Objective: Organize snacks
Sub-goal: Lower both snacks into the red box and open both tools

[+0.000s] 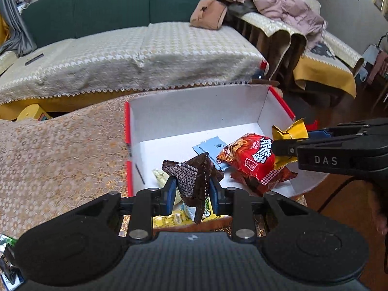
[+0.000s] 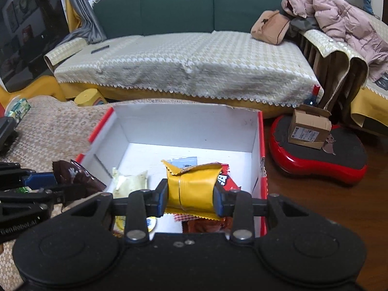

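A white box with red edges stands open on the patterned tablecloth. My left gripper is shut on a dark brown snack packet, held over the box's near edge. My right gripper is shut on a yellow snack packet, also over the box; it shows at the right of the left wrist view as the yellow packet. Inside lie a red packet, a light blue sachet and a pale yellow packet. The left gripper's brown packet shows at the left of the right wrist view.
Behind the table runs a green sofa with a cream cover, a tan bag and a pink jacket on it. A red board with a cardboard box lies on the floor to the right. The tablecloth stretches left.
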